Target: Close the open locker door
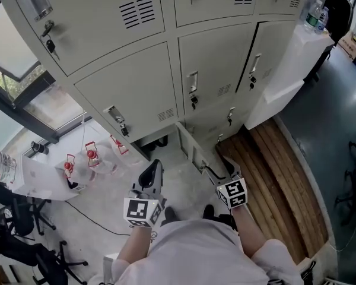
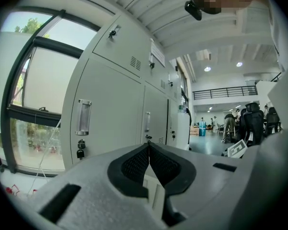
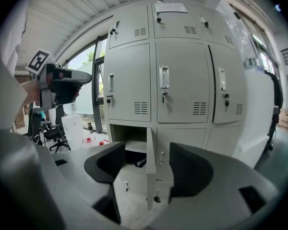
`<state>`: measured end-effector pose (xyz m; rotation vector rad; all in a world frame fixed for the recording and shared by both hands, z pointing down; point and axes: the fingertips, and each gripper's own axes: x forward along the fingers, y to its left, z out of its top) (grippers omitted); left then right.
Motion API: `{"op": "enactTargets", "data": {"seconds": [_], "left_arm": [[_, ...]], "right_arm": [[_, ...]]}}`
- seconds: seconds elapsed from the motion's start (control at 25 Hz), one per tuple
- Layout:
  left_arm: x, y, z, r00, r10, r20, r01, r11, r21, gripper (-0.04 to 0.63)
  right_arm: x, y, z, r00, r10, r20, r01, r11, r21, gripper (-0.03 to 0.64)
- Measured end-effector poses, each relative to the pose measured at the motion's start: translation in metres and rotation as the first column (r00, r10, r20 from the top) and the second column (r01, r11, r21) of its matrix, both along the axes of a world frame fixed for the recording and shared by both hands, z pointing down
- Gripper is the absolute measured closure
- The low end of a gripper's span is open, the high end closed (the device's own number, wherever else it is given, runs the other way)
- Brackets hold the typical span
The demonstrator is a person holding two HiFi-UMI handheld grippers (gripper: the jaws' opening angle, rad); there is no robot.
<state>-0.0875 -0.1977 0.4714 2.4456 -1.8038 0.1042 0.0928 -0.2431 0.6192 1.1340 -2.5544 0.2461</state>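
Right gripper spread wide, empty, left gripper pinched shut, pale grey bottom-row locker door — swung out, seen edge-on

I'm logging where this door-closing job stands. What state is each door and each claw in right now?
Bottom locker door, open, swung out and seen edge-on.
Other locker doors, look shut.
Left claw, shut, nothing between its jaws.
Right claw, open, gripping nothing.
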Motion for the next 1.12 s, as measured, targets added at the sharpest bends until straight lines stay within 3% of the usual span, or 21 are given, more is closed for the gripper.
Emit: {"op": "enactTargets", "data": {"seconds": [0.44, 1.12], "left_arm": [[-0.014, 0.003, 0.005, 1.000, -0.030, 0.002, 0.030, 0.999, -0.021, 0.586], [-0.046, 0.007, 0.006, 0.996, -0.091, 0.000, 0.091, 0.995, -0.031, 0.586]], "right_arm": [[-0.005, -0.016, 0.074, 0.991, -0.054, -0.120, 0.041, 0.993, -0.113, 0.362], [-0.029, -0.019, 0.095, 0.986, -0.093, -0.137, 0.068, 0.982, -0.175, 0.362]]}}
